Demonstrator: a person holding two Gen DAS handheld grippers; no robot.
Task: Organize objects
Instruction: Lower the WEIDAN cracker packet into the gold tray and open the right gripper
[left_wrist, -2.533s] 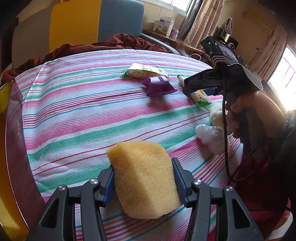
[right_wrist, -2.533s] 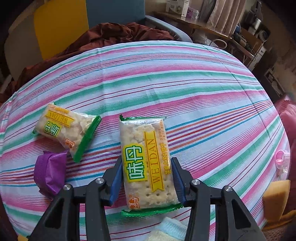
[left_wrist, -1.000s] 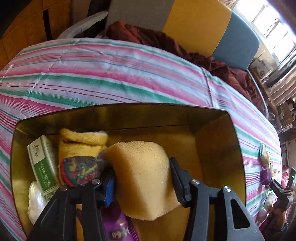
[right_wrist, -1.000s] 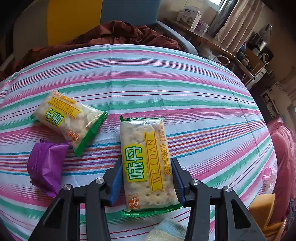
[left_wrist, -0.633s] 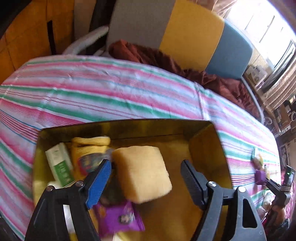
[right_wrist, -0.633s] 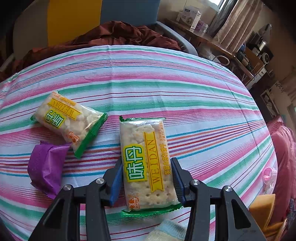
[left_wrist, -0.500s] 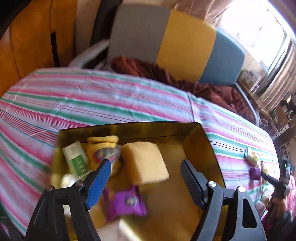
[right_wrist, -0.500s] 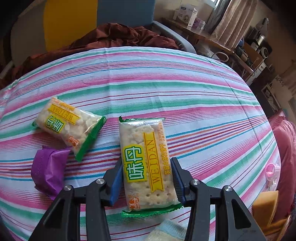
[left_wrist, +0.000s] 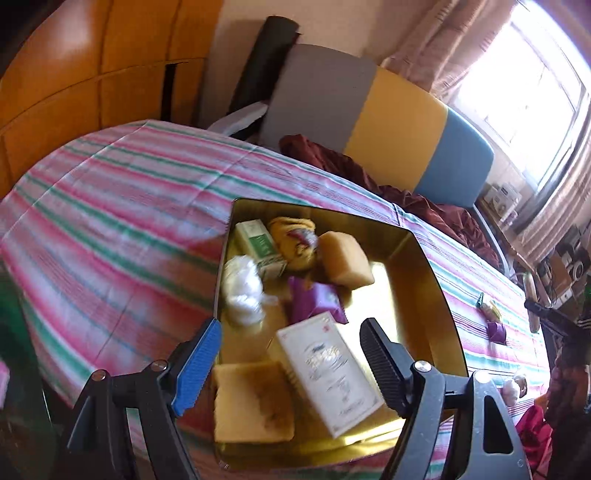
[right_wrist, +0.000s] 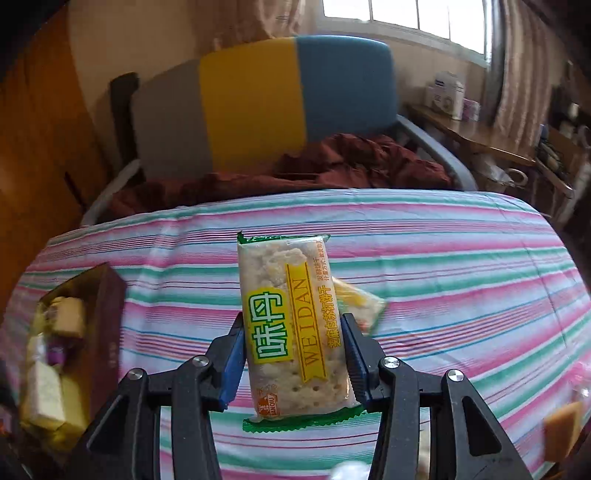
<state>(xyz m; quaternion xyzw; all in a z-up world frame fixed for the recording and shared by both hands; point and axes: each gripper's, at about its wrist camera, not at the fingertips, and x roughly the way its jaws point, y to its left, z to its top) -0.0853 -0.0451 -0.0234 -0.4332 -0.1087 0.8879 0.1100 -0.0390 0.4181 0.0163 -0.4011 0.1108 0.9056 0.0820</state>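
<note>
My left gripper (left_wrist: 291, 350) is open and empty, raised above a gold-lined box (left_wrist: 439, 295). In the box lie a yellow sponge (left_wrist: 345, 258), a second sponge (left_wrist: 251, 402), a white carton (left_wrist: 328, 373), a purple packet (left_wrist: 314, 302), a green-and-white carton (left_wrist: 260, 245) and a white wad (left_wrist: 243, 291). My right gripper (right_wrist: 293, 354) is shut on a Weidan cracker packet (right_wrist: 291, 325), held above the striped tablecloth (right_wrist: 443, 258). The box also shows in the right wrist view (right_wrist: 107, 295) at the left.
A second cracker packet (right_wrist: 360, 301) lies on the cloth behind the held one. A sponge piece (right_wrist: 561, 428) sits at the right edge. A purple packet (left_wrist: 496, 330) and a snack (left_wrist: 489, 306) lie right of the box. A chair with dark red cloth (right_wrist: 332, 162) stands behind the table.
My left gripper opened, dropped the yellow sponge into the box, then rose and drew back. My right gripper lifted the cracker packet off the cloth and turned toward the box.
</note>
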